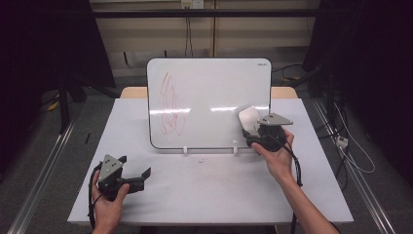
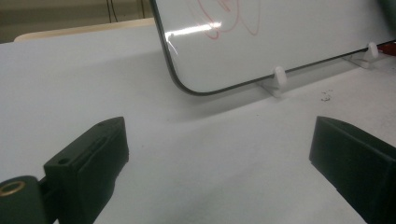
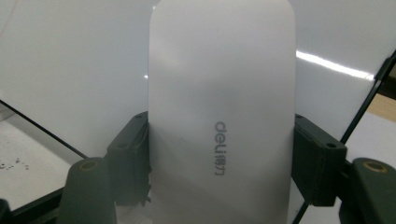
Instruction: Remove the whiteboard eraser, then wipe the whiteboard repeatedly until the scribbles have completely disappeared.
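Pressing eraser (image 3: pixel 222 112) against whiteboard (image 1: pixel 214 87)

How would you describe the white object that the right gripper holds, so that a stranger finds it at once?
Start at the upright whiteboard with red scribbles on the white table. Against its lower right part, the right gripper clamps a smooth, rounded white plastic eraser. Grey "deli" lettering marks its back.
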Demonstrator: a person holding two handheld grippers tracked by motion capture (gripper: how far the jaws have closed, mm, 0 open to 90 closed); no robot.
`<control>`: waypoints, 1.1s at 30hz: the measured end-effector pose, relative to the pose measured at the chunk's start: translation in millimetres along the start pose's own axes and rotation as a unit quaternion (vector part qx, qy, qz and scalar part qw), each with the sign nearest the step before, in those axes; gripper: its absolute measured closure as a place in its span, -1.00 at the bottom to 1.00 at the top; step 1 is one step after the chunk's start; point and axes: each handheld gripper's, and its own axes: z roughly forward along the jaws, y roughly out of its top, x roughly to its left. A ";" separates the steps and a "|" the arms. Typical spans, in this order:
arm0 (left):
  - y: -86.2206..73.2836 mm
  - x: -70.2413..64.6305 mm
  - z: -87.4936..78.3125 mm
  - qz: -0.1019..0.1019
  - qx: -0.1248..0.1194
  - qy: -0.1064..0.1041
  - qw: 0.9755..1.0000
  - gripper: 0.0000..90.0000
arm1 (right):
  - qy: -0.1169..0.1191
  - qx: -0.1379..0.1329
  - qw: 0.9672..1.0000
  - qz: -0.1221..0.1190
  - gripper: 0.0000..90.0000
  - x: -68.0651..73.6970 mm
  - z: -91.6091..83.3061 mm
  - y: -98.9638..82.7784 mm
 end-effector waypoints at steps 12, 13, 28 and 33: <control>1.0 -0.6 -1.0 0.003 -0.001 0.004 1.000 -0.89 | 0.029 -0.029 0.999 -0.025 -0.31 18.1 -9.7 6.0; 1.0 -0.6 -1.0 0.003 -0.001 0.004 1.000 -0.89 | 0.030 -0.030 0.999 -0.028 -0.30 19.4 -10.0 6.5; -1.3 2.8 2.3 -0.001 0.007 0.004 1.000 -0.89 | 0.042 -0.041 0.997 -0.049 -0.31 35.4 -2.6 19.5; -0.4 -0.3 2.0 0.013 0.009 0.008 1.000 -0.89 | 0.047 -0.044 0.996 -0.060 -0.30 45.8 2.4 24.7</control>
